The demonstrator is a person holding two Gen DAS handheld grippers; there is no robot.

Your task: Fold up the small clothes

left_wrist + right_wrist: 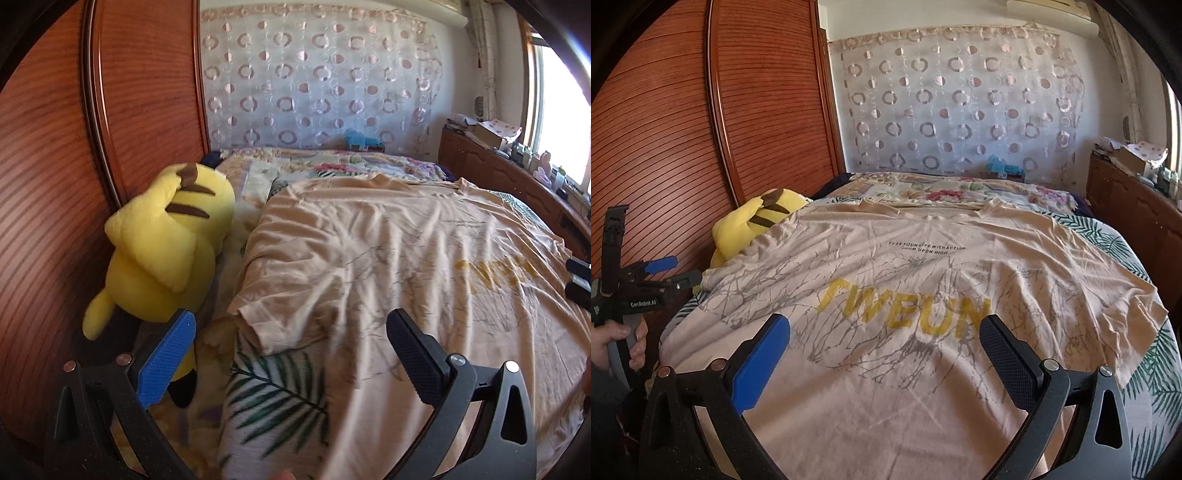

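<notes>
Beige T-shirt [923, 280] lies spread flat on the bed [1156, 369], print side up, yellow lettering and grey branch pattern showing, fabric wrinkled; one sleeve [269, 328] ends just ahead of my left gripper [291, 354]. My left gripper has its jaws wide apart, nothing between them, over the shirt's left edge and the leaf-print sheet [273, 398]. My right gripper [886, 354] is likewise spread and empty, above the shirt's lower middle. Yellow plush [166, 243] lies just beside the shirt's left side, against the wooden wardrobe [55, 184]. Circle-pattern curtain [960, 110] hangs behind the bed.
</notes>
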